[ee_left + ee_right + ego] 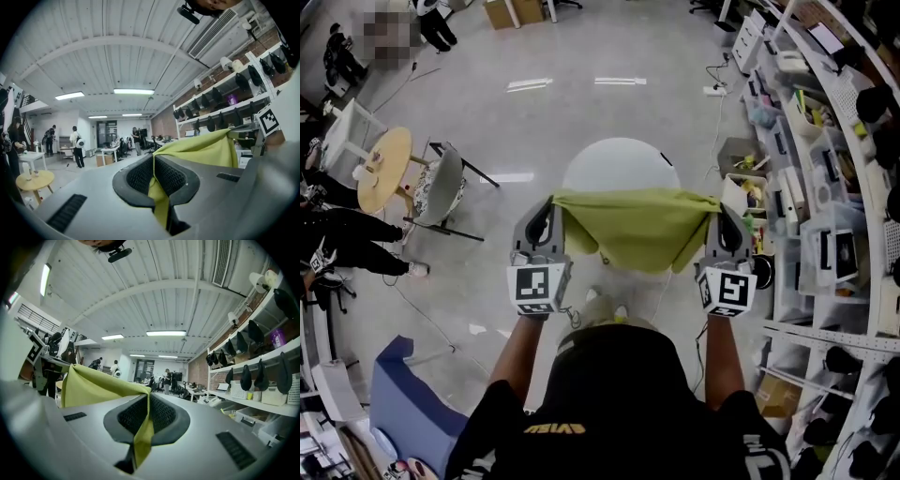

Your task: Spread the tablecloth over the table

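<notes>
A yellow-green tablecloth point(636, 225) hangs stretched between my two grippers, sagging over the near part of a round white table point(617, 164). My left gripper point(547, 208) is shut on the cloth's left corner; the left gripper view shows the tablecloth point(206, 150) pinched between the black pads point(139, 177). On the right corner my right gripper point(718, 214) is shut; in the right gripper view the tablecloth point(98, 385) runs from between the pads point(161, 416) off to the left. Both grippers point level, held above the floor in front of the table.
Shelving point(820, 187) full of bins and boxes lines the right side, close to my right gripper. A grey chair point(439, 186) and a small round wooden table point(382, 167) stand at left. A blue seat point(403, 398) sits at lower left. People stand far across the room.
</notes>
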